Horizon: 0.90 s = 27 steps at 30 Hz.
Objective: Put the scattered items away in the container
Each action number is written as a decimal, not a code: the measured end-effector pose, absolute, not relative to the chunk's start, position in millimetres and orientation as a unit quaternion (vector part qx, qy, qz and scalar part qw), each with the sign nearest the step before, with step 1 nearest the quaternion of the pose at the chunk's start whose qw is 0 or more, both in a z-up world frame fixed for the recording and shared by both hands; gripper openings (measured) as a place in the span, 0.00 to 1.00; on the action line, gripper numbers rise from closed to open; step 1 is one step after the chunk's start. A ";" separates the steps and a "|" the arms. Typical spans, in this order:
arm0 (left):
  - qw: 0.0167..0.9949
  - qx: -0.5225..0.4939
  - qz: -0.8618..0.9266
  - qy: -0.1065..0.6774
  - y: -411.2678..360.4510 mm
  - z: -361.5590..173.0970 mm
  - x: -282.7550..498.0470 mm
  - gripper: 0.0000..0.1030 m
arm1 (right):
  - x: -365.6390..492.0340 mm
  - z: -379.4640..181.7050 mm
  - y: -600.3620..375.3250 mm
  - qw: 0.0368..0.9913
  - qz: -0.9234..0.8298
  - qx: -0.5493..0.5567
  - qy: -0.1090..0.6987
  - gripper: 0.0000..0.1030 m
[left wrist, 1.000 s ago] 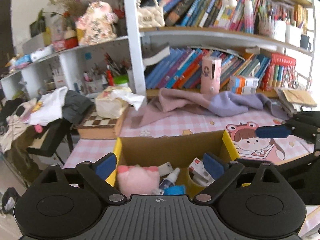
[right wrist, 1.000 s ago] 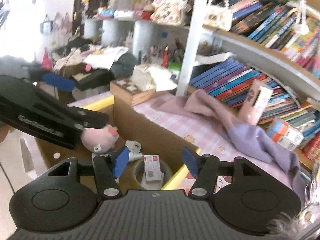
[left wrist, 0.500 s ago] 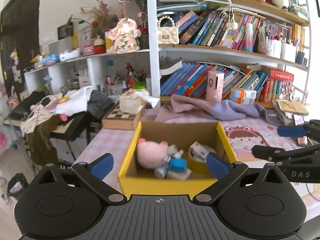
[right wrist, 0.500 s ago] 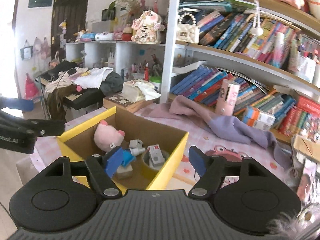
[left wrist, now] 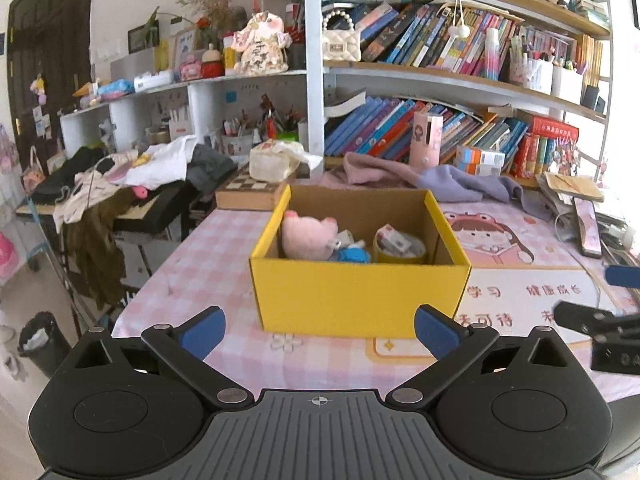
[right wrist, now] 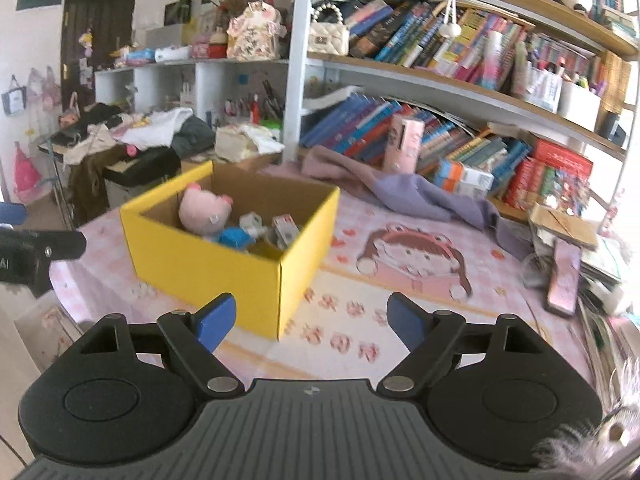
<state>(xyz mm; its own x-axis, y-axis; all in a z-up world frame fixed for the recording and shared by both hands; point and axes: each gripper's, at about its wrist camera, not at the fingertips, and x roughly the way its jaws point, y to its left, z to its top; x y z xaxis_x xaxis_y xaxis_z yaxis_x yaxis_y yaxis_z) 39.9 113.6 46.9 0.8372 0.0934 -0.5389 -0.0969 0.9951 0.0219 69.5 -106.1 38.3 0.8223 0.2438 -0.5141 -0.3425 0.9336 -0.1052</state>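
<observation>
claws, left and right, gape empty before yellow box.

The table wears a pink checked cloth, with a cartoon-girl mat over its right half. A yellow box stands at the centre of the left wrist view – its near right corner on the mat. At 12 o'clock beyond it lies a crumpled purple garment; at 11 o'clock, a chessboard case. At 3 o'clock – a stack of papers and a pink phone.
</observation>
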 end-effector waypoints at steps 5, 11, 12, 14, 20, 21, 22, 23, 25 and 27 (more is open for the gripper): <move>0.958 0.011 0.052 0.280 109.3 37.1 28.4 0.99 | 41.5 21.2 -111.6 0.949 0.132 -0.126 0.258 0.81; 0.957 0.018 0.046 0.287 96.8 25.7 24.1 0.99 | 27.5 5.6 -121.0 0.943 0.115 -0.096 0.296 0.81; 0.956 0.019 0.045 0.290 94.1 23.8 24.2 0.99 | 26.6 5.2 -121.7 0.943 0.114 -0.096 0.299 0.81; 0.954 0.019 0.041 0.295 89.5 20.5 24.8 0.99 | 24.3 4.6 -122.7 0.942 0.113 -0.101 0.299 0.81; 0.948 0.017 0.039 0.316 81.7 11.3 26.3 0.99 | 22.2 -1.1 -131.2 0.939 0.108 -0.102 0.311 0.82; 0.947 0.016 0.039 0.319 80.7 10.3 26.2 0.99 | 22.3 -2.0 -132.2 0.938 0.108 -0.099 0.314 0.82; 0.946 0.016 0.039 0.322 79.4 9.2 26.2 0.99 | 22.6 -2.5 -132.9 0.938 0.108 -0.099 0.315 0.83; 0.945 0.016 0.037 0.325 77.8 7.6 26.3 0.99 | 23.1 -2.3 -133.3 0.938 0.107 -0.100 0.315 0.84; 0.941 0.019 0.032 0.335 74.5 4.0 26.8 0.99 | 23.8 -3.3 -135.1 0.937 0.107 -0.099 0.317 0.85; 0.937 0.022 0.027 0.347 72.3 0.1 26.5 0.99 | 25.3 -5.6 -136.6 0.935 0.106 -0.094 0.326 0.85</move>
<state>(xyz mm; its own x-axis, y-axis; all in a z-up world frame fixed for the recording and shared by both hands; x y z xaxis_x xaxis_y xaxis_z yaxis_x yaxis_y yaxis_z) 26.5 72.3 0.1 0.7582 0.0657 -0.6487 -0.0352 0.9976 0.0600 25.3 -136.6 -5.6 0.7650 0.1379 -0.6291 -0.2602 0.9597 -0.1060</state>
